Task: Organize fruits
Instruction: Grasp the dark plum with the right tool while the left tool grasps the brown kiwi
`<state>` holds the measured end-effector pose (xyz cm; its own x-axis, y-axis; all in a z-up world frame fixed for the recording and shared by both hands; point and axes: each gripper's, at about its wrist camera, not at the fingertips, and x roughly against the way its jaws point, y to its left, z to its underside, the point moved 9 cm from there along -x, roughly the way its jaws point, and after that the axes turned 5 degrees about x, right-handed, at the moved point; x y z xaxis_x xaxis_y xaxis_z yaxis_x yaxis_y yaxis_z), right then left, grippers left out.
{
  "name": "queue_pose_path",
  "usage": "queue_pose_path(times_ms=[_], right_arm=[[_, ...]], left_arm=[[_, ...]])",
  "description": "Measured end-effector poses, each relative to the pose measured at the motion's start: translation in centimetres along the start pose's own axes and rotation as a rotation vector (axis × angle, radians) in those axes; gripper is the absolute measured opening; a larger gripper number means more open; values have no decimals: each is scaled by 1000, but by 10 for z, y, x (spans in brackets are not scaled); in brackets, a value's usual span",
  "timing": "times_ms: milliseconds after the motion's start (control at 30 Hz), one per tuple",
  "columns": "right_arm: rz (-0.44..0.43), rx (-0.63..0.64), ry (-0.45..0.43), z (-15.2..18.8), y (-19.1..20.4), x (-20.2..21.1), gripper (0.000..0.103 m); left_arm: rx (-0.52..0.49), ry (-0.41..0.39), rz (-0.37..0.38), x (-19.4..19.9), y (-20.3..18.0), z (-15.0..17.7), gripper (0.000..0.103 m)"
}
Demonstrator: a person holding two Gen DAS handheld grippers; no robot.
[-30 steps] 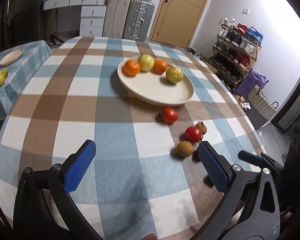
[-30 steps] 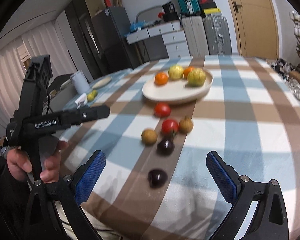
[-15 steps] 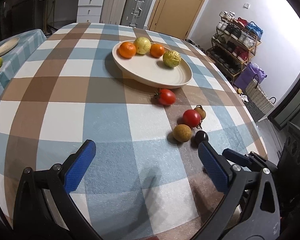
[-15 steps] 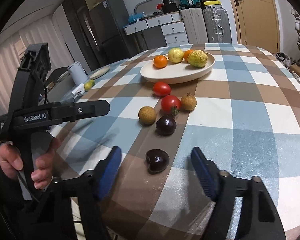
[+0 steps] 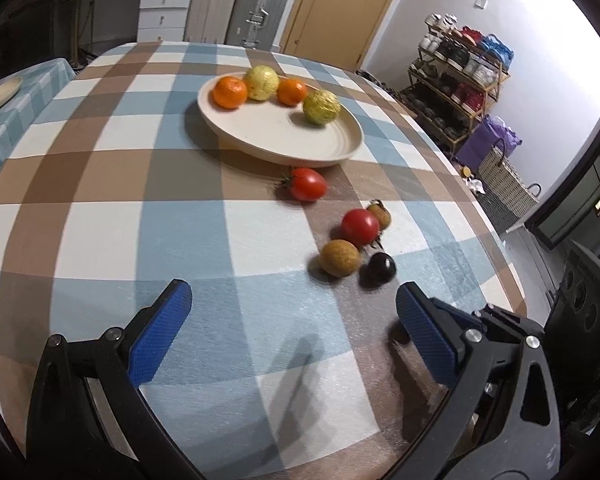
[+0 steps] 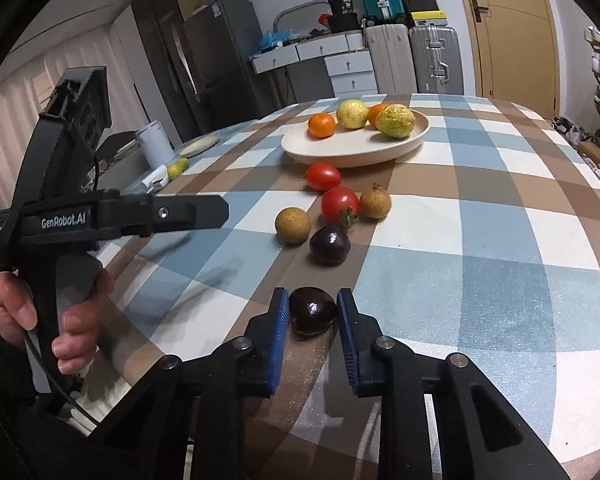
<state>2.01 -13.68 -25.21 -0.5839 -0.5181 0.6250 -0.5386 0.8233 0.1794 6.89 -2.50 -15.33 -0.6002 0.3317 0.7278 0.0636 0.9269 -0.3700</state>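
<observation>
On the checked tablecloth a cream plate (image 5: 280, 136) (image 6: 352, 148) holds two oranges and two yellow-green fruits. In front of it lie two red tomatoes (image 5: 308, 184) (image 5: 360, 226), two brown round fruits (image 5: 339, 258) (image 5: 380, 216) and a dark plum (image 5: 382, 267) (image 6: 329, 244). A second dark plum (image 6: 313, 312) sits nearest me on the cloth. My right gripper (image 6: 313, 322) has closed on it, with both blue pads pressing its sides. My left gripper (image 5: 296, 312) hangs open over bare cloth, short of the fruit cluster, and a hand holds it at the left of the right wrist view.
The table's rounded edge (image 5: 512, 280) runs close to the right of the loose fruit. A side table (image 5: 32, 80) at the left carries a small plate and lemons. A white canister (image 6: 154, 146), suitcases and a shoe rack (image 5: 460, 72) stand beyond.
My right gripper's jaws went from wide open to closed on the nearest dark plum. The left gripper sank slightly toward the table and drew nearer to the fruit.
</observation>
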Motion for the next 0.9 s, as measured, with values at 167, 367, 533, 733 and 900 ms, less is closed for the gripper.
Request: queue_pose_path(times_ms=[167, 367, 533, 733, 900], right_arm=[[-4, -32, -39, -4, -8, 9, 25], [10, -59, -73, -8, -22, 22, 25], [9, -60, -85, -8, -25, 28, 25], [-9, -61, -93, -11, -24, 29, 25], [-34, -79, -98, -14, -27, 27, 25]], left_arm=[[-30, 17, 10, -7, -13, 4, 102], [-73, 19, -8, -21, -23, 0, 102], [-29, 30, 28, -34, -13, -12, 100], [-48, 63, 76, -46, -12, -16, 82], [-78, 94, 131, -52, -22, -13, 50]])
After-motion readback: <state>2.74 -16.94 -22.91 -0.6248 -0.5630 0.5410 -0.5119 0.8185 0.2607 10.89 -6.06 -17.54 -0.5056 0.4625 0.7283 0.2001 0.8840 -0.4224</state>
